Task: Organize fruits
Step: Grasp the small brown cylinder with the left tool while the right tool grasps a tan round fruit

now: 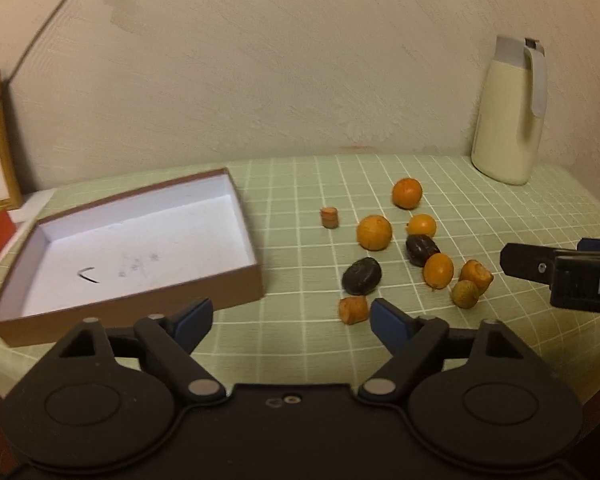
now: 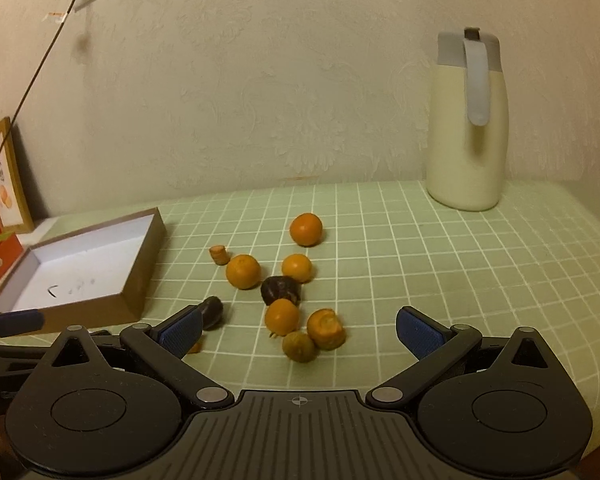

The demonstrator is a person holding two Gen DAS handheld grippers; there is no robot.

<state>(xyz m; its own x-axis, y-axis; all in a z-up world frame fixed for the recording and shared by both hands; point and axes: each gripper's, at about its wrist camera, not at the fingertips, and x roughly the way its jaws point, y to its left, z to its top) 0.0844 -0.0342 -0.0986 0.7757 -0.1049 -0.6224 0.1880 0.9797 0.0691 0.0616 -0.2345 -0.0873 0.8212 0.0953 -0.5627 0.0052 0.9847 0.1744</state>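
Note:
Several small orange fruits lie loose on the green checked cloth, among them one (image 1: 374, 233) mid-table and one (image 2: 306, 229) farthest back. Two dark fruits (image 1: 362, 276) (image 1: 422, 250) sit among them, with cut orange pieces (image 1: 353, 309) (image 1: 329, 217). An empty brown box (image 1: 140, 248) with a white inside lies to the left. My left gripper (image 1: 292, 318) hangs open near the box's front corner, with nothing between its fingers. My right gripper (image 2: 300, 330) is open just short of the nearest fruits (image 2: 326, 328), and its pads touch none.
A cream jug (image 2: 466, 128) with a grey lid stands at the back right by the wall. Orange cartons and a framed card (image 2: 4, 176) stand at the far left behind the box. A black cable (image 2: 32, 80) runs down from a wall socket.

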